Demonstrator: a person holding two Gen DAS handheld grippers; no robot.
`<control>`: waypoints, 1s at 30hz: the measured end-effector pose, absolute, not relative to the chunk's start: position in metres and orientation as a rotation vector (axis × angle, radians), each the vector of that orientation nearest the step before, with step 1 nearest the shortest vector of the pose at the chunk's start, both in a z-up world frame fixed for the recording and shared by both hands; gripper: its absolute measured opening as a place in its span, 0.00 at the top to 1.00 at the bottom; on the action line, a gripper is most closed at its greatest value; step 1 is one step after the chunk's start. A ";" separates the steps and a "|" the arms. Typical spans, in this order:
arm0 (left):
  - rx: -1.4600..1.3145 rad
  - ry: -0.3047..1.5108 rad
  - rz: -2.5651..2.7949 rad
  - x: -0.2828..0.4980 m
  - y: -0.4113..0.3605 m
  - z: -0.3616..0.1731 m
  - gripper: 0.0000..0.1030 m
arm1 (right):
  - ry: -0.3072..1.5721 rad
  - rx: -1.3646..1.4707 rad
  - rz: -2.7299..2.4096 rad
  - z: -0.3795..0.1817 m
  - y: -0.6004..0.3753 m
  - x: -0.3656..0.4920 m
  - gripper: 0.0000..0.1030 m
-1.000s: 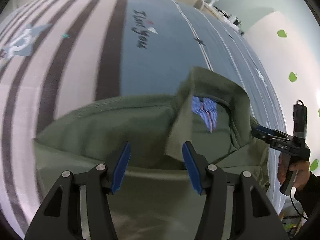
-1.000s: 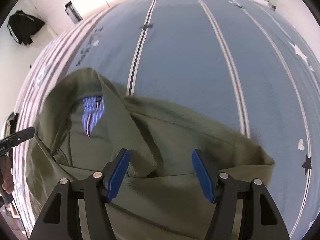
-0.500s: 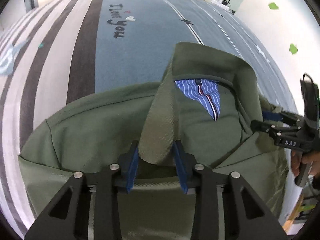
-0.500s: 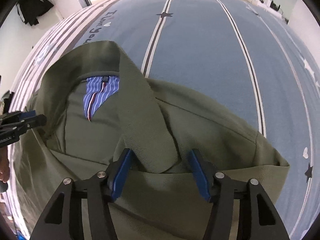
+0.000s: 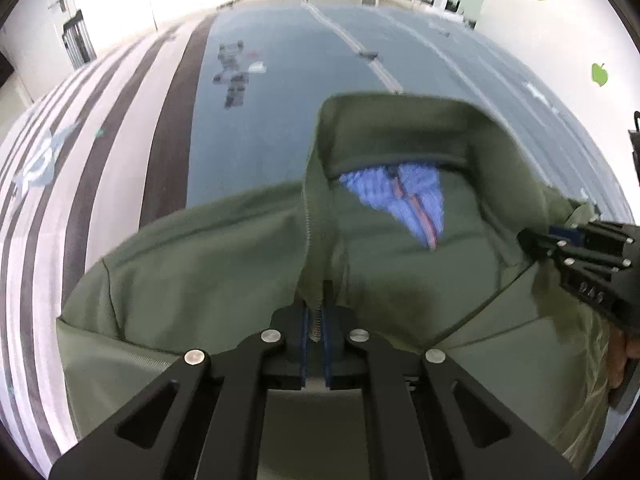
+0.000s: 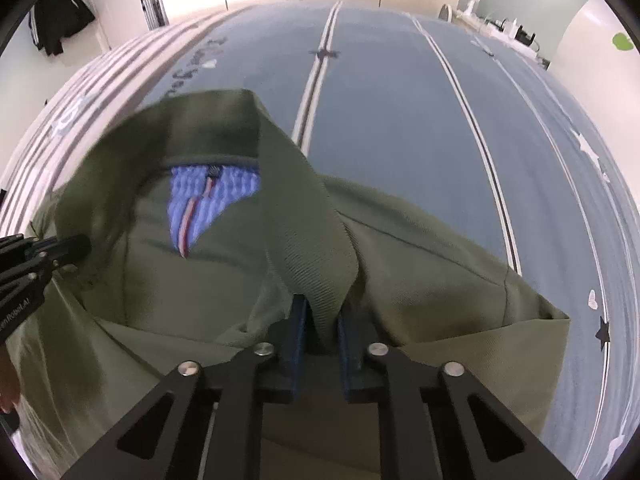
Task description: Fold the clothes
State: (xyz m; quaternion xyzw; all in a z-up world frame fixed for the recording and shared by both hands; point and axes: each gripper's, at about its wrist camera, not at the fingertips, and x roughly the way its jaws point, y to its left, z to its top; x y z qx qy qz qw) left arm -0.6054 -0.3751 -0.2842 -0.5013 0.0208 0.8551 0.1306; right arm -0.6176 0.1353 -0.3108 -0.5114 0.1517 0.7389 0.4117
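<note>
Left gripper [image 5: 316, 332]: jaws have just been closing and are now pinched together on the ribbed edge of the olive-green shirt [image 5: 208, 264], at the collar's end on the left side of the neck opening. A thin ridge of fabric shows between the blue pads [image 5: 305, 328].

Right gripper [image 6: 322, 332]: jaws have also just been closing, now clamped on the other collar end; a tongue of ribbed collar [image 6: 308, 248] runs down between its blue pads [image 6: 298, 332]. Each gripper shows at the edge of the other's view, the right one [image 5: 532, 240] with its tips at the far collar wing, the left one [image 6: 76, 246] likewise. Part of a hand [image 5: 624, 356] shows below the right gripper's body.

Shirt lies on a bed, collar standing up and open toward the cameras. Inside the neck, a blue wavy-striped triangular patch [image 6: 208, 200] with a red and white line down its centre. Shoulders spread to either side of the collar; one sleeve hem [image 6: 532, 324] reaches out to the right.

Bedcover [image 6: 400, 128]: blue with thin pale double stripes and small stars, turning to white and dark stripes [image 5: 52, 208] on the left. Blurred lettering [image 5: 234, 76] on the blue part beyond the shirt.

Beyond the bed: bright wall and doors, a dark garment [image 6: 60, 20] hanging at left, green leaf stickers [image 5: 599, 74] on the right wall.
</note>
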 end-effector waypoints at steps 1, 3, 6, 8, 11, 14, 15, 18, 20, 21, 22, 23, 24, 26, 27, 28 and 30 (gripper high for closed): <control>-1.441 0.048 2.488 -0.606 -0.373 -0.281 0.97 | 0.385 -1.271 1.876 -0.309 0.134 -0.619 0.94; -1.409 0.009 2.489 -0.610 -0.370 -0.275 0.97 | 0.399 -1.243 1.907 -0.304 0.133 -0.622 0.94; -1.367 -0.054 2.478 -0.617 -0.365 -0.265 0.97 | 0.438 -1.203 1.949 -0.298 0.136 -0.627 0.94; -1.337 -0.100 2.462 -0.624 -0.363 -0.261 0.97 | 0.471 -1.188 1.979 -0.296 0.140 -0.633 0.94; -1.298 -0.137 2.444 -0.634 -0.354 -0.256 0.97 | 0.519 -1.161 2.025 -0.295 0.144 -0.638 0.94; -1.278 -0.161 2.424 -0.642 -0.343 -0.256 0.97 | 0.528 -1.147 2.046 -0.296 0.150 -0.653 0.94; -1.279 -0.166 2.422 -0.643 -0.341 -0.257 0.97 | 0.532 -1.144 2.055 -0.295 0.151 -0.657 0.94; -1.288 -0.190 2.417 -0.647 -0.336 -0.265 0.97 | 0.547 -1.148 2.064 -0.300 0.149 -0.667 0.95; -1.300 -0.205 2.428 -0.648 -0.335 -0.271 0.97 | 0.551 -1.142 2.062 -0.309 0.147 -0.669 0.95; -1.306 -0.211 2.436 -0.648 -0.335 -0.273 0.97 | 0.551 -1.138 2.051 -0.313 0.146 -0.669 0.95; -1.311 -0.220 2.444 -0.648 -0.336 -0.275 0.97 | 0.550 -1.134 2.039 -0.316 0.146 -0.669 0.95; -1.315 -0.228 2.452 -0.648 -0.337 -0.277 0.97 | 0.546 -1.131 2.025 -0.319 0.147 -0.669 0.95; -1.316 -0.233 2.459 -0.647 -0.337 -0.279 0.97 | 0.542 -1.128 2.012 -0.321 0.148 -0.670 0.95; -1.319 -0.246 2.471 -0.647 -0.338 -0.281 0.97 | 0.530 -1.120 1.995 -0.321 0.148 -0.668 0.94; -1.319 -0.254 2.472 -0.647 -0.339 -0.281 0.97 | 0.525 -1.119 1.989 -0.321 0.148 -0.667 0.94; -1.318 -0.262 2.474 -0.646 -0.339 -0.281 0.97 | 0.520 -1.117 1.983 -0.320 0.148 -0.666 0.93; -1.319 -0.280 2.475 -0.647 -0.342 -0.278 0.95 | 0.510 -1.115 1.971 -0.319 0.148 -0.664 0.90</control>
